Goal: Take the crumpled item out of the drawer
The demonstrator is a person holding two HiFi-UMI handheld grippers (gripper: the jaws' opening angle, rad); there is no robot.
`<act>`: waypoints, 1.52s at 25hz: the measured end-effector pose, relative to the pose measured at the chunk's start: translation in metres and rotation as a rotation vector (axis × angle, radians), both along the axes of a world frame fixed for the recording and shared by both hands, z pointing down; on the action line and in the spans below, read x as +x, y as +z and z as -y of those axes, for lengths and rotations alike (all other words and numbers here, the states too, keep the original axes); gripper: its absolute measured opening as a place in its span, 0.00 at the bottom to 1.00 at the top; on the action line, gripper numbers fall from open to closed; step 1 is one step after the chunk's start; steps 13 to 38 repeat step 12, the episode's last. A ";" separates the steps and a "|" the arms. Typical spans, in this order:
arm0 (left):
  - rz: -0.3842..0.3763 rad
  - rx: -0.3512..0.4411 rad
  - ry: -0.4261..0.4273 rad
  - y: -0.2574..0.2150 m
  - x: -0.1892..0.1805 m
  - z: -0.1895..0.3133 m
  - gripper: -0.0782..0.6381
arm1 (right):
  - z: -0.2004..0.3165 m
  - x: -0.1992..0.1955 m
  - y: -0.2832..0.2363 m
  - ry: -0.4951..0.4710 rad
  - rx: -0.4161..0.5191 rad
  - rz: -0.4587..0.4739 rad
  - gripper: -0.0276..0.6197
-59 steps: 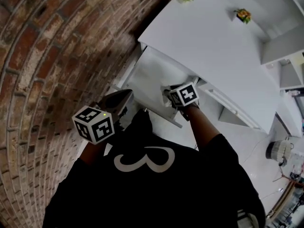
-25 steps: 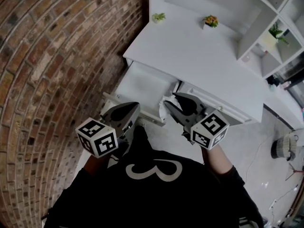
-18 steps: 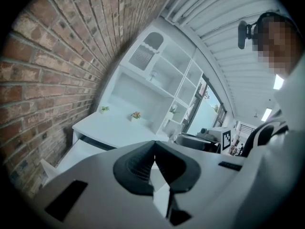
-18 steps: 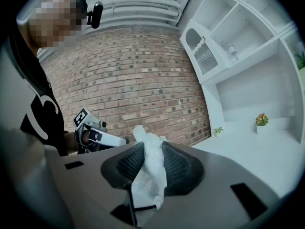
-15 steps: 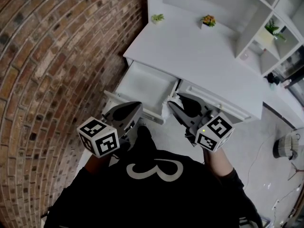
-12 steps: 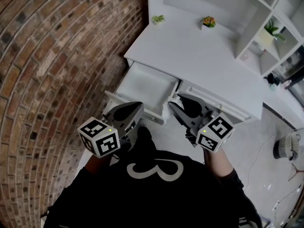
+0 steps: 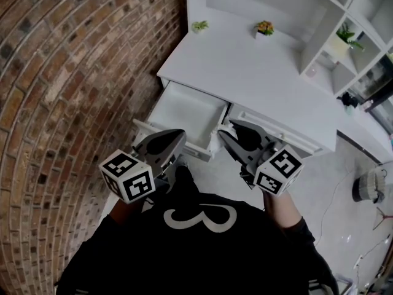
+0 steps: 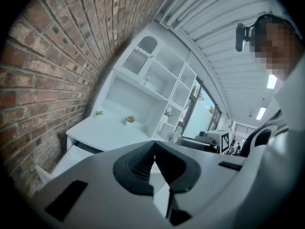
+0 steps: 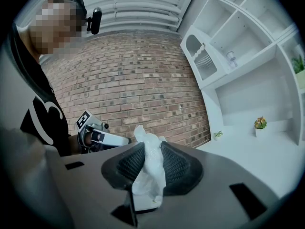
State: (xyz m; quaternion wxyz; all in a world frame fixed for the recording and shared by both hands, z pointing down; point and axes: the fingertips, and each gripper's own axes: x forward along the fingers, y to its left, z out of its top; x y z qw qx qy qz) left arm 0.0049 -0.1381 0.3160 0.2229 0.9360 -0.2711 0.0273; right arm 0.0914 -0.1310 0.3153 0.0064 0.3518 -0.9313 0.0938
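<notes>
The right gripper [image 9: 148, 149] has its ribbed black pads closed on the crumpled item [image 9: 148, 173], a wrinkled white wad. The wad fills the narrow gap between the jaws. Its upper end stands above the fingertips and its lower end hangs down behind the pads.

The left gripper [image 8: 155, 149] has its jaws pressed together at the tips, with nothing between them.

In the head view, the right gripper's tips lie at the right end of the front panel of the open drawer [image 7: 184, 110], so the wad sits at that corner. The views do not show how high it hangs above the drawer. The visible floor of the drawer is bare white. The left gripper is held beside the right one, just in front of the left half of the drawer front, and the two are apart.

Each gripper carries a marker cube: left [image 7: 128, 177], right [image 7: 279, 169].

The drawer belongs to a white desk [image 7: 258, 72], which bears two small potted plants [image 7: 199, 26] [image 7: 264, 27] at its far edge. White shelving [image 7: 319, 17] rises behind the desk. A brick wall [image 7: 73, 72] stands to the left.
</notes>
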 end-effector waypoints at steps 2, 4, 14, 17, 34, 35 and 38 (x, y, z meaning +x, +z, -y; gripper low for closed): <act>-0.003 0.004 0.002 -0.001 0.001 0.002 0.11 | 0.000 -0.001 0.000 -0.004 0.003 -0.004 0.22; -0.003 0.005 0.005 -0.001 0.001 0.002 0.11 | 0.000 -0.002 0.001 -0.006 0.003 -0.008 0.22; -0.005 0.006 0.001 -0.001 0.002 0.010 0.11 | 0.006 0.000 -0.002 -0.007 0.007 -0.006 0.21; -0.005 0.006 0.001 -0.001 0.002 0.010 0.11 | 0.006 0.000 -0.002 -0.007 0.007 -0.006 0.21; -0.005 0.006 0.001 -0.001 0.002 0.010 0.11 | 0.006 0.000 -0.002 -0.007 0.007 -0.006 0.21; -0.005 0.006 0.001 -0.001 0.002 0.010 0.11 | 0.006 0.000 -0.002 -0.007 0.007 -0.006 0.21; -0.005 0.006 0.001 -0.001 0.002 0.010 0.11 | 0.006 0.000 -0.002 -0.007 0.007 -0.006 0.21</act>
